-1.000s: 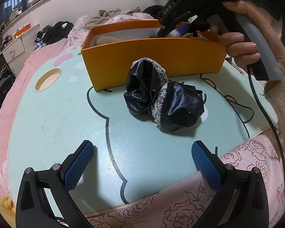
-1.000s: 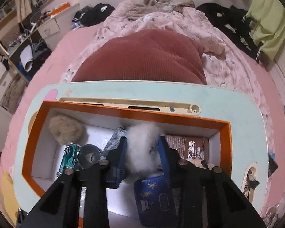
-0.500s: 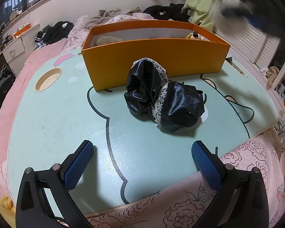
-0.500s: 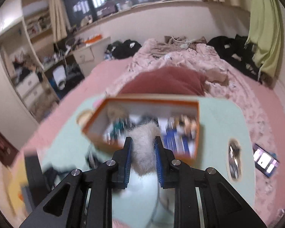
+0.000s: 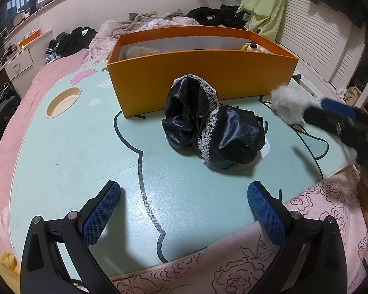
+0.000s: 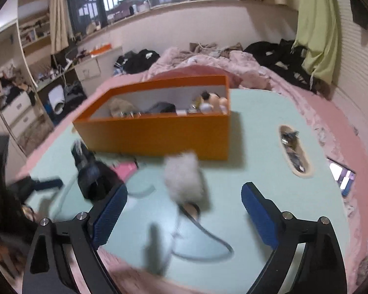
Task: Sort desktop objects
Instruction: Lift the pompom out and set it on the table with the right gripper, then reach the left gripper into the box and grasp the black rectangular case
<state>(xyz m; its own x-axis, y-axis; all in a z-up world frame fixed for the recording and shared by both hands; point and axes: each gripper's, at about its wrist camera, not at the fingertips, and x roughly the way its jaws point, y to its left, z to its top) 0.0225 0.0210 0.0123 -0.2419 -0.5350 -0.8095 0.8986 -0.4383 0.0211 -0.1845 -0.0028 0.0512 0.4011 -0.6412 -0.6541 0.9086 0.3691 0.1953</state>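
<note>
Right claw (image 6: 184,207) jaws have just sprung wide; left claw (image 5: 184,207) gapes.

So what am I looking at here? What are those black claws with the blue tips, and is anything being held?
No robot: a person holds a two-finger tool in each hand, with a camera on each looking along its fingers. One picture is from the left gripper, open and empty over the mint-green lap table. The other is from the right gripper, whose jaws have just been opening; the white fluffy ball sits loose between them. Also there: a black lace-trimmed bundle and an orange box of small items.
</note>
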